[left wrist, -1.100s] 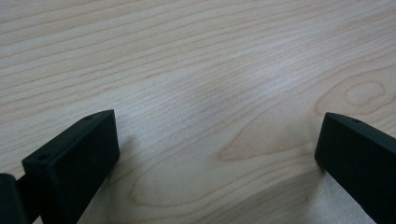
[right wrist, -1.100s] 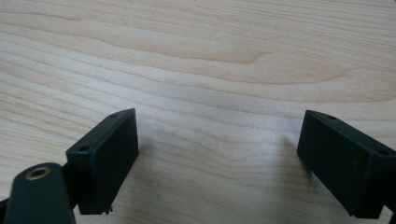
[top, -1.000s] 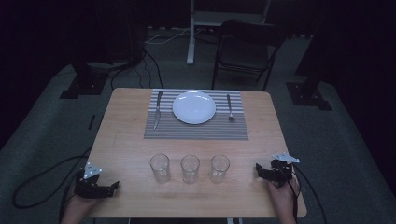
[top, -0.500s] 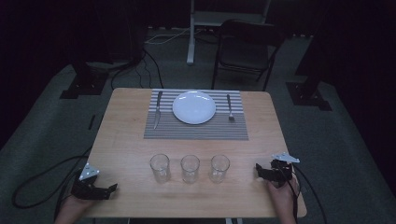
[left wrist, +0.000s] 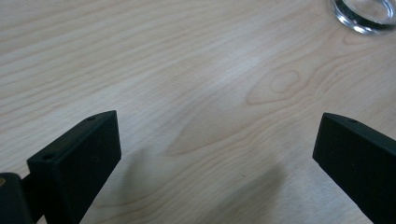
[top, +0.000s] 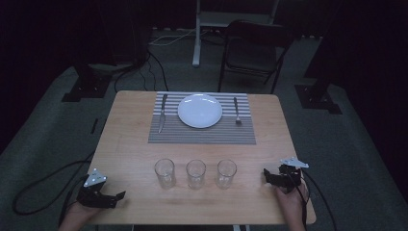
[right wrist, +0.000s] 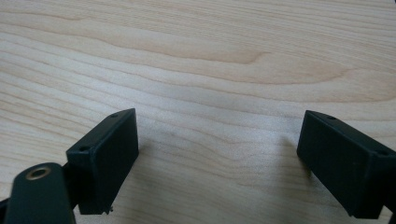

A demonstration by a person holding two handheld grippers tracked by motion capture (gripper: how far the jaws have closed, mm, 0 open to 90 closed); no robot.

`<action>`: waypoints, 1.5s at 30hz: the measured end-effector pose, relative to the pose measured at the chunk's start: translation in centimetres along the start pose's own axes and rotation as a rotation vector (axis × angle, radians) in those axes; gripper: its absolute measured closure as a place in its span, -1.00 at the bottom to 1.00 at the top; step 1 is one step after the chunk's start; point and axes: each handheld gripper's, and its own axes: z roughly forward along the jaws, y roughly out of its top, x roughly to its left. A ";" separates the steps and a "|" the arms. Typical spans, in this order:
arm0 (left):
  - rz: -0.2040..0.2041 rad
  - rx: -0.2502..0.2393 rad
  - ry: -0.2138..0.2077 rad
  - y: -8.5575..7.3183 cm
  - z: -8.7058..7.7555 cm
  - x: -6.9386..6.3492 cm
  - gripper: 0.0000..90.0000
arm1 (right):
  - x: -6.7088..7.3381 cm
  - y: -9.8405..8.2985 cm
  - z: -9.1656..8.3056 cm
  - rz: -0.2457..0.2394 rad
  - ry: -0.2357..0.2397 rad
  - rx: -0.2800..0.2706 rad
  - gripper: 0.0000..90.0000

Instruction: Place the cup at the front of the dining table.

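Three empty clear glasses stand in a row near the front of the wooden table [top: 130,144]: left glass [top: 164,173], middle glass [top: 196,173], right glass [top: 226,173]. My left gripper [top: 117,198] rests at the front left corner, pointing right toward the glasses, open. In the left gripper view its jaws [left wrist: 215,130] stand wide apart over bare wood, with a glass base [left wrist: 364,13] at the top right. My right gripper [top: 266,177] sits at the front right, pointing left toward the right glass, open over bare wood [right wrist: 217,130].
Farther back lies a striped grey placemat [top: 202,135] with a white plate [top: 200,110], a knife [top: 162,112] on its left and a fork [top: 236,111] on its right. A folding chair [top: 252,53] stands beyond the table. Cables trail from both grippers.
My left gripper has shifted slightly back toward the table's front edge. The right gripper and the glasses have not moved.
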 end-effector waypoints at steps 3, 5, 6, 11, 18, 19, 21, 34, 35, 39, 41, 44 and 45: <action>0.019 -0.008 -0.020 0.3 0.1 -0.6 -0.97 | 0.0 0.0 0.0 0.000 0.000 0.000 -0.72; 0.035 -0.007 -0.036 0.6 0.2 -1.0 -0.96 | 0.0 0.0 0.0 0.000 0.000 0.000 -0.73; 0.039 -0.010 -0.043 0.8 0.2 -1.3 -0.96 | 0.0 0.0 0.0 0.000 0.000 0.000 -0.73; 0.071 -0.003 -0.069 1.3 0.7 -2.2 -0.96 | 0.0 0.0 0.0 0.000 0.000 0.000 -0.73; 0.100 -0.011 -0.107 2.0 1.2 -3.2 -0.96 | 0.0 0.0 0.0 0.000 0.000 0.000 -0.72; 0.096 -0.018 -0.109 2.0 1.2 -3.3 -0.96 | 0.0 0.0 0.0 0.000 0.000 0.000 -0.72; 0.105 -0.026 -0.113 2.1 1.3 -3.5 -0.92 | 0.0 0.0 0.0 0.000 0.000 0.000 -0.72; 0.150 -0.065 -0.179 3.9 2.1 -5.1 -0.92 | 0.0 0.0 0.0 0.000 0.000 0.000 -0.72; 0.155 -0.070 -0.182 4.1 2.3 -5.3 -0.92 | 0.0 0.0 0.0 0.000 0.000 0.000 -0.72; 0.168 -0.079 -0.192 4.5 2.7 -5.8 -0.92 | 0.0 0.0 0.0 0.000 0.000 0.000 -0.72; 0.165 -0.094 -0.206 4.8 2.9 -5.9 -0.92 | 0.0 0.0 0.0 0.000 0.000 0.000 -0.72; 0.171 -0.106 -0.219 5.2 3.0 -6.2 -0.89 | 0.0 0.0 0.0 -0.001 0.000 0.000 -0.72; 0.177 -0.114 -0.217 5.3 3.1 -6.3 -0.89 | 0.0 0.0 0.0 0.000 0.000 0.000 -0.72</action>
